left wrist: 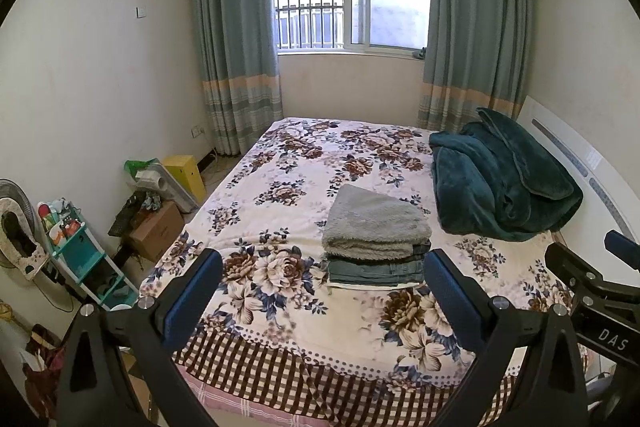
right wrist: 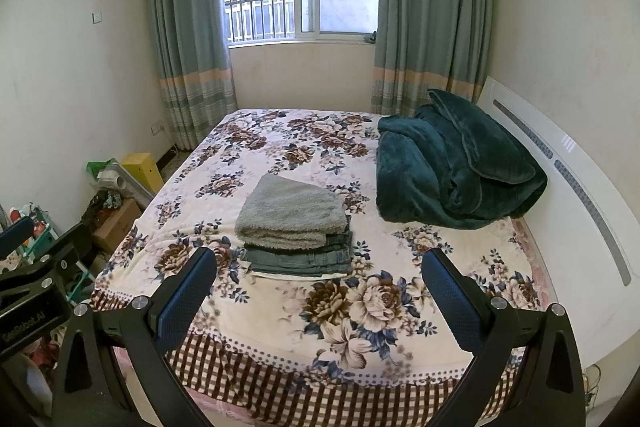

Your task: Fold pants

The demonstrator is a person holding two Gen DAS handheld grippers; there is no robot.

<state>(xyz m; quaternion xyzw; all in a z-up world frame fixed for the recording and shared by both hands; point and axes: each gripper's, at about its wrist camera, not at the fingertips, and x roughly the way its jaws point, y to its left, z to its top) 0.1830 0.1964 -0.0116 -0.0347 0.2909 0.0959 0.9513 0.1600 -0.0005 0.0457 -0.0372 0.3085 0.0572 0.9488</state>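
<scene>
Trouble could come from the pile itself; the folded grey-blue denim pants point(left wrist: 374, 267) lie in the middle of the flowery bed cover point(left wrist: 280, 167), and a fluffy grey folded garment point(left wrist: 374, 219) sits on top of them; a thin white cloth edge point(left wrist: 360, 286) peeks out from under them; I think the folding looks done, or close to done, though I cannot see the far side of the pile.

If I push in low with one set of tongs, I might slide the soft grey piece off the top, because fluffy cloth slips; if I grab only the near edge of the pants, the layers could open up again; the bed cover is soft too, so I could pinch it along with the pants and drag the whole pile toward me; the big dark green fuzzy blanket point(right wrist: 456, 163) sits to the right, near the white headboard point(right wrist: 580, 187), well apart from the pile, so I do not think it gets in the way.

My left gripper point(left wrist: 322, 287) is spread wide, and nothing is between its blue pads point(left wrist: 192, 295); it hangs above the near end of the bed, touching nothing; my right gripper point(right wrist: 320, 285) is just the same, wide apart, holding nothing, touching nothing; the pile sits a bit farther than both.
</scene>
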